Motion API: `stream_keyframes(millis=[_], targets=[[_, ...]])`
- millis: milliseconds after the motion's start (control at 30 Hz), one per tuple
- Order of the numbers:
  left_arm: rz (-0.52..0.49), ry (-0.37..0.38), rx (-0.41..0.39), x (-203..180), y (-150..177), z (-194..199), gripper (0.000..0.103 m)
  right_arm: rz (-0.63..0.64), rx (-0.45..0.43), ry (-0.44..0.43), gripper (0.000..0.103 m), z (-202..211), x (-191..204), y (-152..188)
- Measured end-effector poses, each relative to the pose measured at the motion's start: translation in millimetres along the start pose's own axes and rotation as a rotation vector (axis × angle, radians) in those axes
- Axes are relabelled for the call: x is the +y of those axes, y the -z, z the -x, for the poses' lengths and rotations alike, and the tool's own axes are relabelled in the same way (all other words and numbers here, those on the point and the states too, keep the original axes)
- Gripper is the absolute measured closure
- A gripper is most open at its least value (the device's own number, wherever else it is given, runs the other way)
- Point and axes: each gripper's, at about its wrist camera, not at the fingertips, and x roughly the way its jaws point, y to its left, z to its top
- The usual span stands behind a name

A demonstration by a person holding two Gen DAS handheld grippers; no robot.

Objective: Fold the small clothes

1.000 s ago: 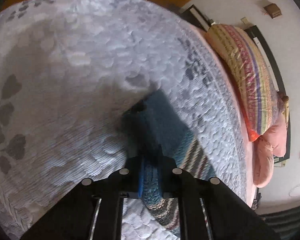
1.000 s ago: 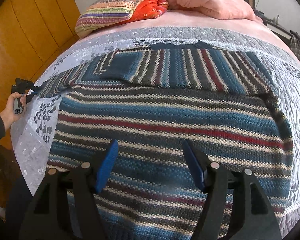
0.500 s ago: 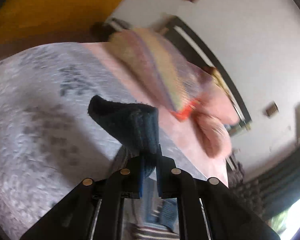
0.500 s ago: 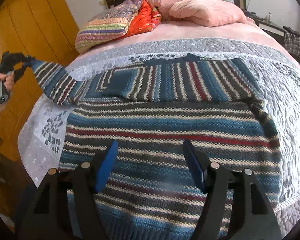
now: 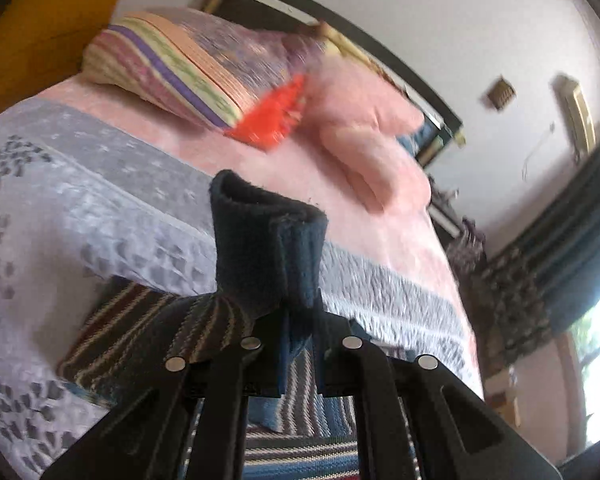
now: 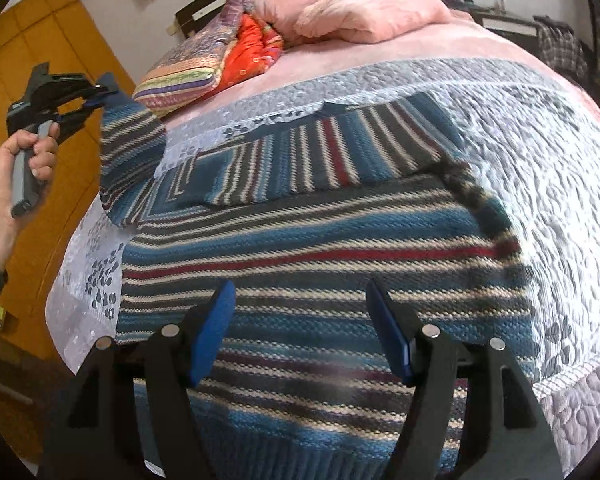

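Your left tongs (image 5: 298,354) are clenched on the dark cuff (image 5: 266,252) of the striped sweater's (image 6: 320,248) sleeve, which stands up bunched above the blue pads while the sleeve (image 6: 130,160) hangs from them in the air, off the grey quilt (image 6: 540,128). From the right wrist view you can see your left hand (image 6: 18,164) gripping the handle out past the bed's edge, in front of the orange wardrobe (image 6: 40,60). The sweater's body lies flat on the quilt, the other sleeve (image 6: 332,148) folded across its upper part. Your right tongs (image 6: 300,332) are released, blue fingers (image 6: 212,334) spread wide and held just over the lower part of the sweater, grasping nothing. Striped, orange and pink pillows (image 6: 340,12) are piled at the head of the bed.
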Motion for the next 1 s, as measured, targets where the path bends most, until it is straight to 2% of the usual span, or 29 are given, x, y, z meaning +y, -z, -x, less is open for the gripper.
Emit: stream_keyframes(millis=[67, 300, 500, 533, 567, 600, 633, 667, 767, 867, 933, 1000], targets=[[-0.019, 0.000, 0.032, -17.3, 15.9, -24.8, 0.094, -0.022, 0.003, -0.004, 0.035, -1.3, -7.7, 1.3], [-0.058, -0.021, 0.161, -43.1, 71.8, -106.7, 0.094, -0.102, 0.025, -0.018, 0.035, -8.6, -32.5, 0.3], [-0.121, -0.066, 0.276, -50.1, 127.7, -163.2, 0.093, -0.170, 0.063, -0.061, 0.034, -15.4, -50.6, -17.2], [-0.125, -0.067, 0.291, -49.0, 133.0, -167.6, 0.089, -0.185, 0.076, -0.081, 0.031, -18.6, -53.6, -22.6], [-0.127, -0.063, 0.309, -49.0, 139.8, -171.4, 0.079, -0.226, 0.092, -0.125, 0.029, -24.1, -58.8, -31.8], [-0.127, -0.056, 0.323, -46.6, 145.0, -172.3, 0.072, -0.251, 0.101, -0.151, 0.025, -27.3, -62.1, -37.2], [-0.123, -0.046, 0.322, -43.5, 146.7, -169.3, 0.054, -0.297, 0.118, -0.198, 0.025, -35.3, -67.4, -48.0], [-0.120, -0.029, 0.313, -40.4, 147.3, -163.8, 0.040, -0.329, 0.136, -0.235, 0.025, -43.4, -70.9, -58.7], [-0.115, 0.002, 0.283, -26.7, 148.4, -131.4, 0.033, -0.413, 0.195, -0.355, 0.026, -76.9, -75.5, -94.7], [-0.046, 0.025, 0.283, -2.1, 153.8, -99.2, 0.031, -0.530, 0.284, -0.488, 0.044, -127.5, -77.6, -125.7], [-0.011, 0.036, 0.277, 13.6, 159.7, -80.9, 0.029, -0.584, 0.336, -0.531, 0.048, -161.3, -74.1, -140.6], [0.021, 0.031, 0.266, 32.5, 170.8, -56.6, 0.027, -0.592, 0.378, -0.527, 0.049, -186.6, -66.1, -150.1]])
